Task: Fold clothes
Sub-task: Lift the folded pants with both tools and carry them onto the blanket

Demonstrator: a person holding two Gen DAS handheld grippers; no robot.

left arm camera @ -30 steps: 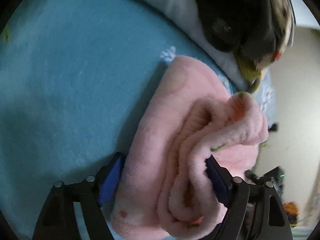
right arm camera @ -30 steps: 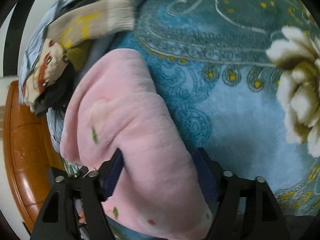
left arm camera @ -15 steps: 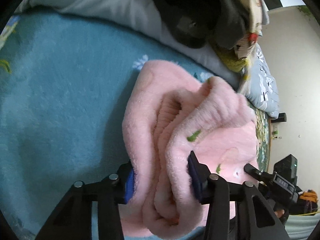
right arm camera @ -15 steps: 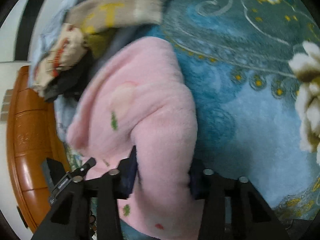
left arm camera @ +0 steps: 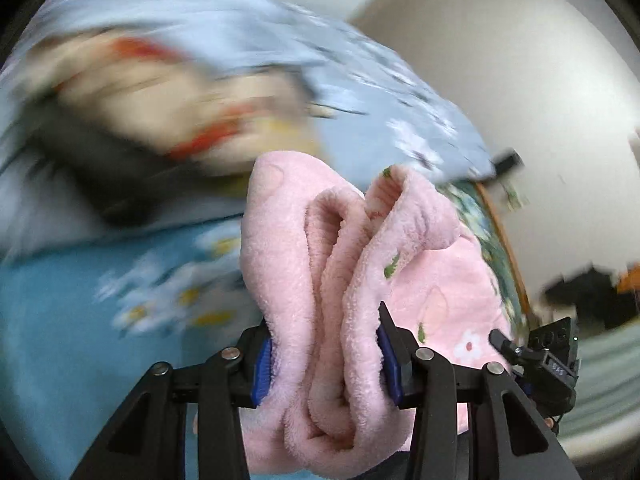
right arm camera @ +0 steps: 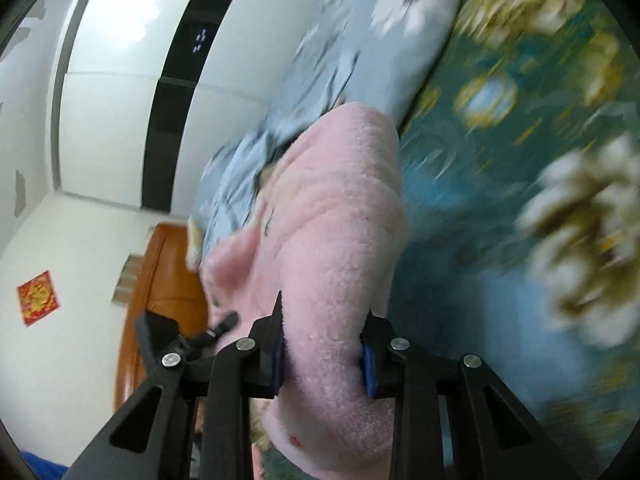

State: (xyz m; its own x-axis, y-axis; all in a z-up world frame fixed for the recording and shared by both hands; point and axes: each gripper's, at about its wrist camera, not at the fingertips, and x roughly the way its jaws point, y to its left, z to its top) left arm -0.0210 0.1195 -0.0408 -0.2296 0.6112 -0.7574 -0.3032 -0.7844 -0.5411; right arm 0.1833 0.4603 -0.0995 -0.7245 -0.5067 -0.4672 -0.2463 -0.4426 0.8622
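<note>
Above the floral blue blanket [right arm camera: 460, 288], the pink fleece garment [left arm camera: 320, 280], resting there a second ago, now hangs lifted, left gripper [left arm camera: 326, 354] and right gripper [right arm camera: 322, 354] both clamped on its bunched folds, apparently being carried off folded.

A fluffy pink fleece garment [left arm camera: 332, 280], printed with small green leaf marks, faint peach shapes and a little white flower with a red centre, is bunched into several thick folds. From the left wrist view the folds stand up in soft ridges, layered side by side, with one flap curling over at the top and a flatter pink panel spreading off to the right. From the right wrist view the same garment [right arm camera: 340, 240] shows as one smooth rounded roll, running away from the camera above the teal flowered blanket, a small red dot near its lower end.
</note>
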